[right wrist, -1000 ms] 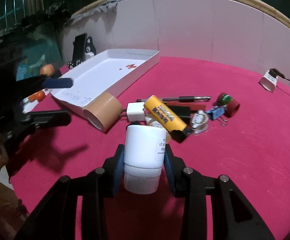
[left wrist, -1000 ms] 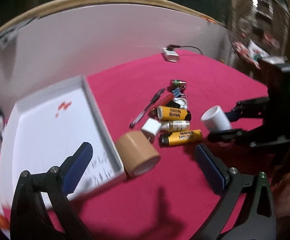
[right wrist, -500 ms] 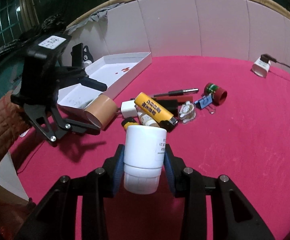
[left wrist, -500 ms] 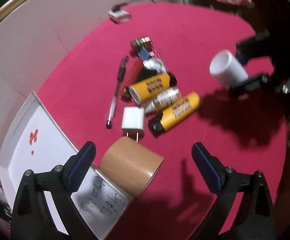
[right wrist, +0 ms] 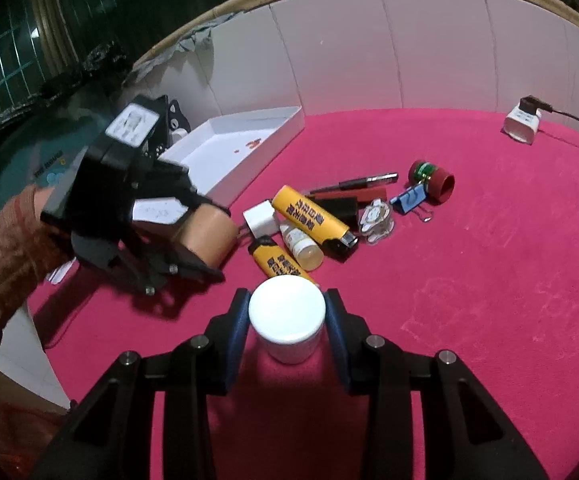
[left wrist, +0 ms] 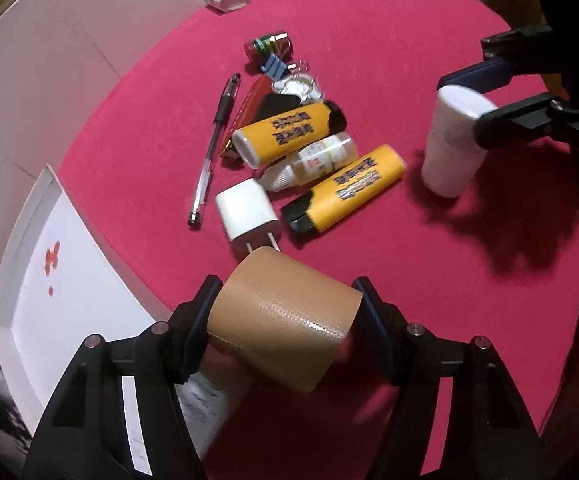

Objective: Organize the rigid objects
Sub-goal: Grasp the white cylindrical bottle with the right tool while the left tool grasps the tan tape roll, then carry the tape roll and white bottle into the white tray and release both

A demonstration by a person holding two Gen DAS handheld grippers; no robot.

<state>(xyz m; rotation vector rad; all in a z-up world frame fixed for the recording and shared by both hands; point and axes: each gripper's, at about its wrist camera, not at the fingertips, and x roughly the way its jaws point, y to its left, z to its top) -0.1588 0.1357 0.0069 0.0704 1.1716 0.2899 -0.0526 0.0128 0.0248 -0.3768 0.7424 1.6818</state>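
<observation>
My left tongs (left wrist: 285,320) clamped the tape roll (left wrist: 281,320) beside the empty tray (left wrist: 21,280); my right tongs (right wrist: 287,320) gripped the white jar (right wrist: 287,320). The clutter (left wrist: 309,148) remained unsorted near that tray.

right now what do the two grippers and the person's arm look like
Both are black, angular frames with silver screw heads and dark blue pads lining the fingertips. The left gripper carries a boxy black body with a white printed label on top; the arm behind it wears a rust-orange textured sleeve. The right gripper shows the same build.
</observation>
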